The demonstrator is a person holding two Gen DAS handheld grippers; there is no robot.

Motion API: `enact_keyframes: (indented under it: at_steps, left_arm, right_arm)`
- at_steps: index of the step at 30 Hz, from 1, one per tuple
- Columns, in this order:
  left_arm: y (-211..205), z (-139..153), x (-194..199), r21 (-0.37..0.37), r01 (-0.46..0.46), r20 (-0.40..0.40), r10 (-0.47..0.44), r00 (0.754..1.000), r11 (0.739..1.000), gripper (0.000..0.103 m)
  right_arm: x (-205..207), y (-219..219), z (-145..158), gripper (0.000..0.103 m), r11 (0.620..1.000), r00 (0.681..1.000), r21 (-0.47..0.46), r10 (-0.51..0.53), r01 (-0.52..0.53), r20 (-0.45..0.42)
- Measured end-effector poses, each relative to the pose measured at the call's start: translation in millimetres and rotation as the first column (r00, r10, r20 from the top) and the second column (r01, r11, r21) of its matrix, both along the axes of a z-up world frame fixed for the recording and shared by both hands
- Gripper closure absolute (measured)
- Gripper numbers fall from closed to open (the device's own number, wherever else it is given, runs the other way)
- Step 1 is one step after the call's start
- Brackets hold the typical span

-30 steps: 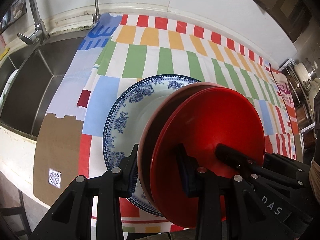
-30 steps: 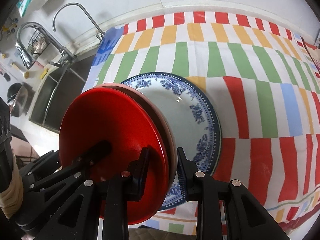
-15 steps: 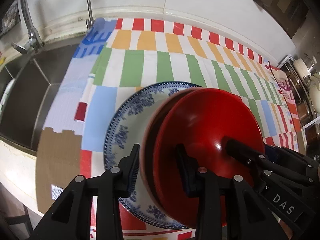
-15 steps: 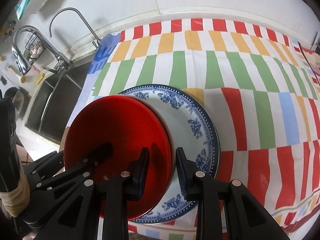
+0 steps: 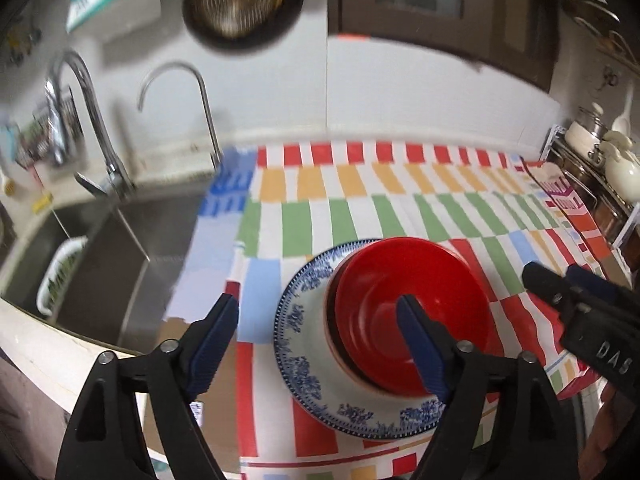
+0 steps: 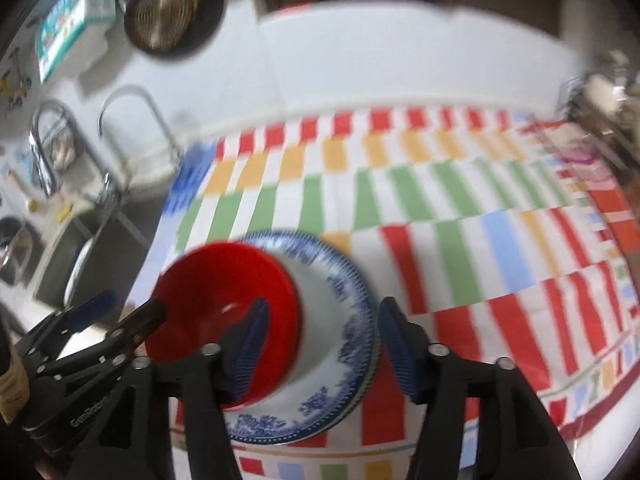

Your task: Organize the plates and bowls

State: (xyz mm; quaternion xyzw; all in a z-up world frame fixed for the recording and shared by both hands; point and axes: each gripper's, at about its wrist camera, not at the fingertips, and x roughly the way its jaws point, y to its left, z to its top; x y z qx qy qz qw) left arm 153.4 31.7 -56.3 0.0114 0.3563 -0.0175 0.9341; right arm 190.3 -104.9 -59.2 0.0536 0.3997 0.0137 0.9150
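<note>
On the far left I see one steel sink [image 5: 120, 248] with a white basket [image 5: 60, 276] lying in it and two curved taps [image 5: 100, 128] rising behind its rim. Moving in, my left gripper [image 5: 320, 344] has its jaws spread wide and holds nothing; its left finger [image 5: 212, 332] hangs over the sink's edge and its right finger [image 5: 420, 344] crosses in front of the red bowls without my being able to tell if it touches them. The task's things sit in one stack on the striped cloth [image 5: 360, 208]: I count one blue-and-white plate [image 5: 304, 344] at the bottom, flat on the cloth, and two red bowls [image 5: 412, 300] nested together on top of it, shifted toward the plate's far right side in the left wrist view. The right wrist view is blurred, but there the same plate [image 6: 340, 360] and red bowls [image 6: 224, 300] show again. My right gripper [image 6: 320, 344] is likewise parted wide and empty, its left finger [image 6: 248, 344] in front of the bowls and its right finger [image 6: 396, 352] just beside the plate's rim; contact I cannot tell. On the far right a rack holds white pots [image 5: 616, 160], too small to count surely.
</note>
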Motion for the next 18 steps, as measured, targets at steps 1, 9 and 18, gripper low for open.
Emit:
enact_keyframes:
  at_steps: [1,9,18]
  left_arm:
    - [0,3,-7,0.008,0.0,0.018,0.0,1.0,1.0,0.018]
    - [-10,16,-62,0.042,-0.012,0.137,0.006,0.991,0.999,0.009]
    - [-28,28,-127,0.042,-0.053,0.217,0.042,0.975,0.998,0.003]
  right_arm:
    - [-10,-3,5,0.036,1.0,0.999,-0.007,-0.027,0.027,0.039]
    - [-73,-16,20,0.021,0.993,0.975,-0.081,-0.065,0.084,0.212]
    - [-130,-26,28,0.021,0.991,0.965,-0.125,-0.006,0.04,0.261]
